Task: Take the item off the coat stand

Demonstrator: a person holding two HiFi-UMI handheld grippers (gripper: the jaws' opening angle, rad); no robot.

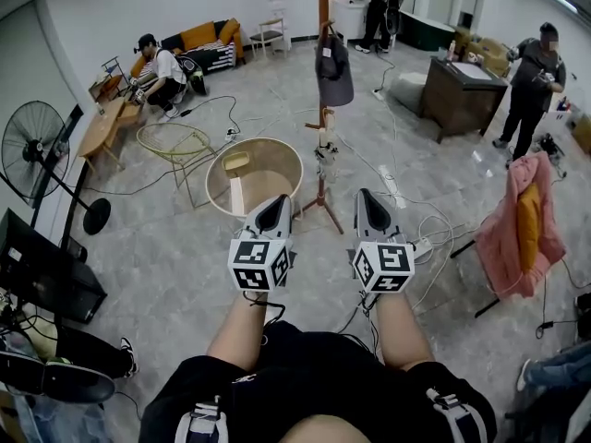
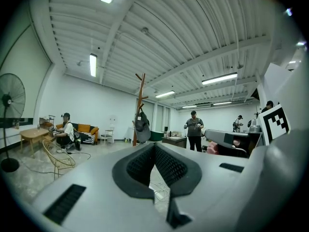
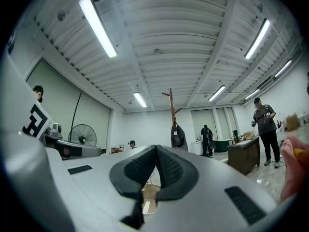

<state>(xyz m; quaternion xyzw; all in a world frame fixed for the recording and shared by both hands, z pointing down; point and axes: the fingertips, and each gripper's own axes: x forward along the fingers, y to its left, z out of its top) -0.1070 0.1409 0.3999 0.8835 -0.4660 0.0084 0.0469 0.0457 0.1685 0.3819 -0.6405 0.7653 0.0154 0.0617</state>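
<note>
- The left gripper (image 1: 273, 212) is held low and near, in front of the person. Its jaws are pressed together with nothing between them.
- The right gripper (image 1: 371, 209) is just beside it, on the right. Its jaws are clenched too, and they hold nothing.
- In the left gripper view, the left gripper (image 2: 155, 148) points at the room, and the two dark pads (image 2: 140, 166) touch at the tip.
- In the right gripper view, the right gripper (image 3: 157, 150) looks the same, shut and empty.
- The coat stand (image 1: 323, 3) is a wooden pole, far ahead and between the two grippers. It stands on the floor (image 1: 166, 247).
- A dark cap (image 1: 333, 67) hangs on the stand, up high. It is well apart from both grippers.
- The stand (image 2: 140, 100) and the cap (image 2: 142, 127) also show in the left gripper view, far off.
- In the right gripper view the cap (image 3: 178, 137) hangs on the pole (image 3: 171, 108) too.
- A round table (image 1: 249, 140) stands just left of the stand, beyond the left gripper.
- A wire chair (image 1: 175, 141) is left of the table.
- A black fan (image 1: 32, 141) stands at the far left.
- A pink coat (image 1: 522, 224) hangs over a chair on the right.
- White cables (image 1: 420, 229) lie on the floor near the right gripper.
</note>
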